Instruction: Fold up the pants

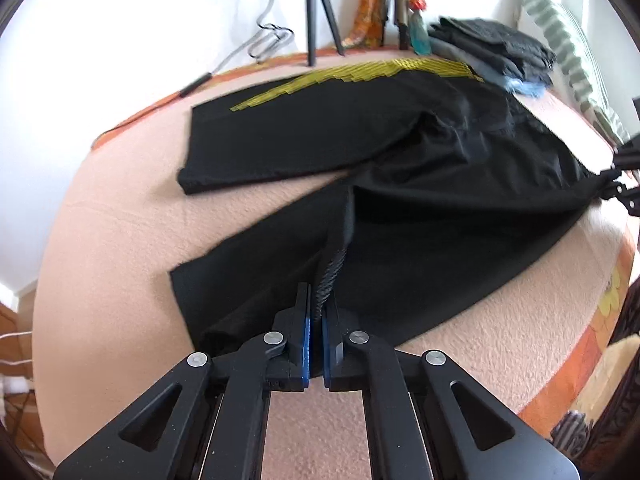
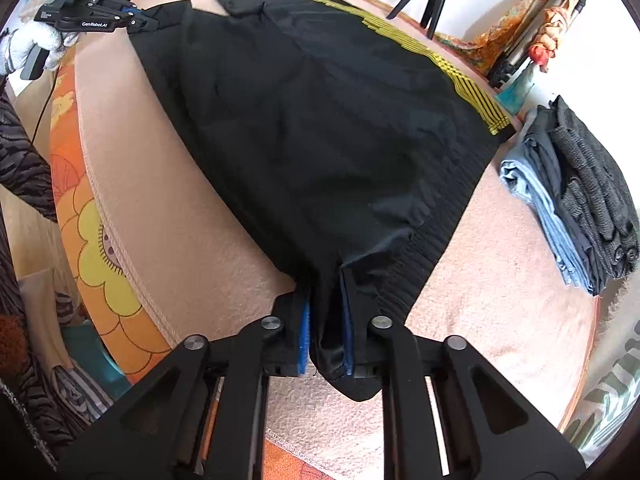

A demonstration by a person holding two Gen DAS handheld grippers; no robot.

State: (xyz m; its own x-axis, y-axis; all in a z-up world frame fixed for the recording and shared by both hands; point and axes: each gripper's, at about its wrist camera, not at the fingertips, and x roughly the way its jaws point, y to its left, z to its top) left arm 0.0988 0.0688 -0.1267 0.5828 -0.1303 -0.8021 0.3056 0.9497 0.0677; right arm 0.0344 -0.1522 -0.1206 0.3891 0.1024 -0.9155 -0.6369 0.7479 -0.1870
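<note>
My two black tools and a white knit glove

My left tool (image 1: 316,312) is matte black, with linked arms, round silver pivot screws and blue pads on its fingers (image 1: 306,344). My right tool (image 2: 326,320) is built the same: black links, silver screws, blue pads. From the right view, white "GenRobot.AI" lettering marks the left tool's side, and my hand (image 2: 30,50) wears a white knit glove.
</note>
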